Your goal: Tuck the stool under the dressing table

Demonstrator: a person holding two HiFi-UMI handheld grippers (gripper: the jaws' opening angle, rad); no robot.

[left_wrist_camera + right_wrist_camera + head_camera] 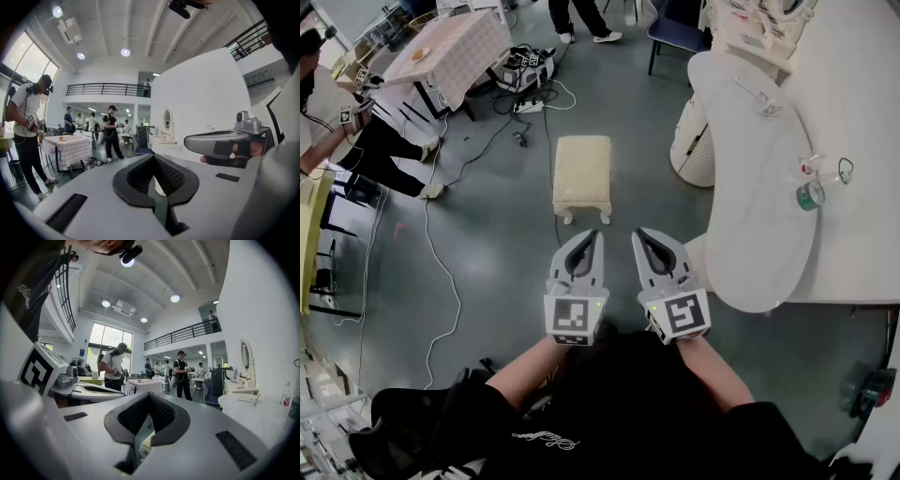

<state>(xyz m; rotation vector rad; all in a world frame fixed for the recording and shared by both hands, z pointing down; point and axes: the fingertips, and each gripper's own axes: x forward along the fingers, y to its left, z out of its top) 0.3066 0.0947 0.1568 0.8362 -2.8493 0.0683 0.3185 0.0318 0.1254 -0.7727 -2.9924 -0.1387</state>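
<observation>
- The cream, padded rectangular stool with white carved legs (582, 175) is standing upright on the grey floor (487, 253). It is out in the open and well apart from the white, curved-top dressing bench (750, 187) on the right, not under it.
- Only the stool's two near legs are showing; the seat is hiding the far ones.
- The dressing bench is running out of the head view on the right, and its top is covering the space beneath it.
- The left gripper (595, 233) and the right gripper (639, 232) are hovering side by side, short of the stool and not touching it.
- In the left gripper view, the left gripper (153, 157) is showing its fingers clenched together with nothing between them.
- In the right gripper view, the right gripper (149, 395) is likewise clenched and empty; a pale scrap is showing through the slot below, too little to identify.
- The marker cubes are mostly hiding the person's hands.
- A green tape roll (809, 195) is lying on the bench beside small clear items that are hard to make out.
</observation>
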